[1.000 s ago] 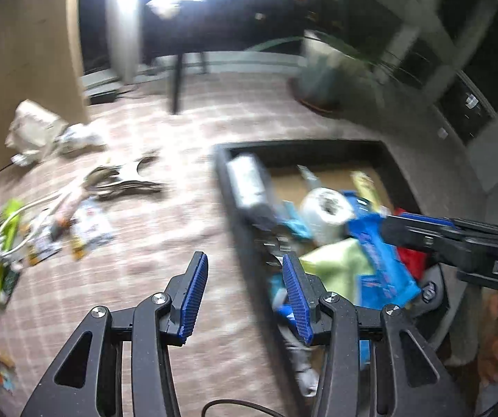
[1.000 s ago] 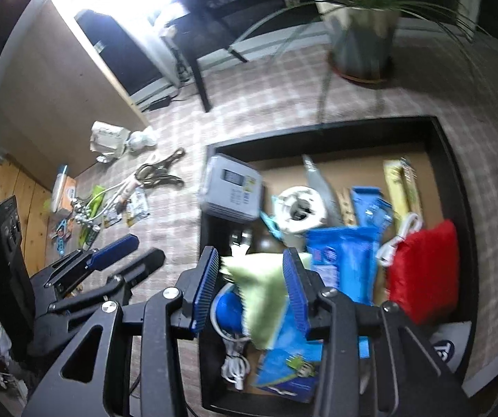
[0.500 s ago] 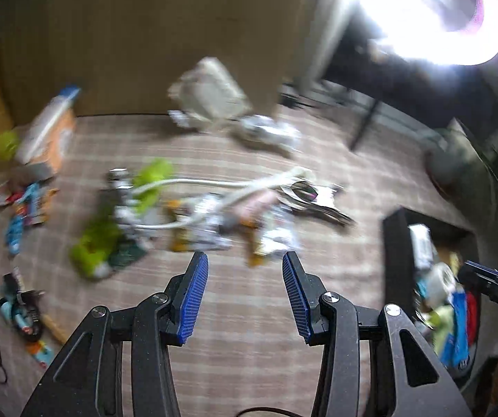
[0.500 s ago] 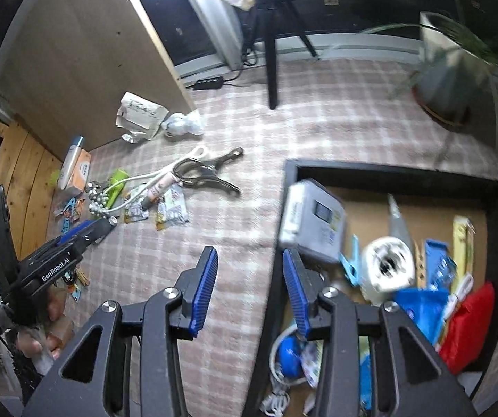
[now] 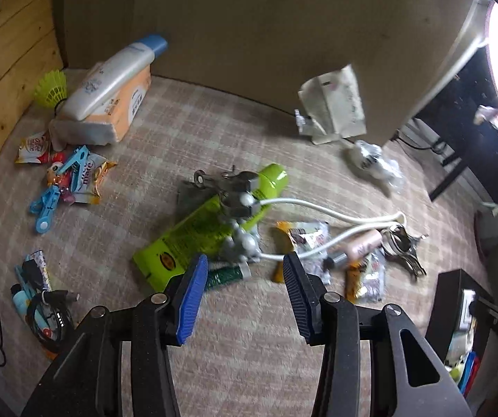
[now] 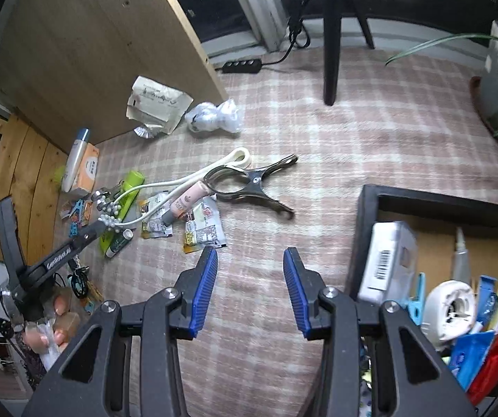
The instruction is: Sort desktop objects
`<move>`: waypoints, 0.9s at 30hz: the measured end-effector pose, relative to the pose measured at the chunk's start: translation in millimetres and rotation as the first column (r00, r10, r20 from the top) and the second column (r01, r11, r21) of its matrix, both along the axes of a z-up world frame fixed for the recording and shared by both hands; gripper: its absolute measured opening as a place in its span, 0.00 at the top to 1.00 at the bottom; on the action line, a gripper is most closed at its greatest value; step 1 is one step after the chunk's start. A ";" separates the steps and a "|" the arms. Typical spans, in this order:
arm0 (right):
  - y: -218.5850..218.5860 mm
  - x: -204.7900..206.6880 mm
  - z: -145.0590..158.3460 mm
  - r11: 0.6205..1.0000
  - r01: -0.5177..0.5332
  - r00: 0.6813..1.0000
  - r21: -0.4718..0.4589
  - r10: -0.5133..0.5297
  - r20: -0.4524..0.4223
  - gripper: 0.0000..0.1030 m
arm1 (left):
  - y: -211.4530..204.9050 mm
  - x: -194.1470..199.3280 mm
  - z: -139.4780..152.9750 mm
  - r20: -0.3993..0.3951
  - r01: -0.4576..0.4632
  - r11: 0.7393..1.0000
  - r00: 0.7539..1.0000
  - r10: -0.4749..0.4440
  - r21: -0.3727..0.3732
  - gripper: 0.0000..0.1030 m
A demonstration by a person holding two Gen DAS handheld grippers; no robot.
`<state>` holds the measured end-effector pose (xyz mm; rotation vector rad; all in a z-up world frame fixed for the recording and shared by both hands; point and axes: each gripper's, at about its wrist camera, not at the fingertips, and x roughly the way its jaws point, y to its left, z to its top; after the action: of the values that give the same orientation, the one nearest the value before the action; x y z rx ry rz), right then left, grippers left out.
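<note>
Desktop objects lie scattered on the checked cloth: a green tube (image 5: pixel 210 222) crossed by a white cord with metal beads (image 5: pixel 242 243), snack packets (image 5: pixel 304 239), a pink tube (image 6: pixel 188 203) and a big metal clip (image 6: pixel 252 184). I judge this the reach step of another pick. My left gripper (image 5: pixel 243 295) hangs just short of the green tube, jaws partly apart and empty; my right gripper (image 6: pixel 249 288) is likewise apart and empty over bare cloth, between the clip and the black box (image 6: pixel 367 208) of sorted things. Next I need to commit to one item and line up its narrow side. The cord tangle hides what lies beneath; the box is cut off.
</note>
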<state>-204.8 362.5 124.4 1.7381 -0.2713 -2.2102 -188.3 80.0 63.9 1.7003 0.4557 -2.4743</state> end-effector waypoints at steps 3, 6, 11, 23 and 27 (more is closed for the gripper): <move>-0.5 -1.2 -4.6 1.000 0.005 1.000 -0.008 -0.005 0.014 0.62 | -1.3 -9.7 -9.0 0.023 -0.011 1.000 1.000 0.011 -0.001 0.58; 2.5 -2.0 -6.1 1.000 0.015 1.000 -0.012 -0.015 0.020 0.62 | -2.9 -15.7 -17.4 0.047 -0.020 1.000 0.999 0.020 -0.009 0.58; 8.6 -4.0 -7.8 0.999 0.032 0.999 -0.016 -0.032 0.027 0.62 | -2.8 -24.6 -30.2 0.083 -0.025 1.000 0.996 0.026 -0.013 0.72; 5.6 -6.8 -14.7 0.998 0.042 0.998 -0.044 -0.039 0.056 0.62 | 3.6 2.3 -21.5 0.065 -0.025 0.999 0.998 0.022 0.040 0.78; -13.6 -5.2 -21.4 0.998 0.011 0.997 -0.067 -0.006 0.075 0.62 | 2.0 20.4 -20.1 0.069 -0.034 0.996 0.997 0.028 0.078 0.78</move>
<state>-210.0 348.9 102.9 1.7892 -0.3667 -2.1195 -167.9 82.0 43.8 1.7862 0.5754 -2.3989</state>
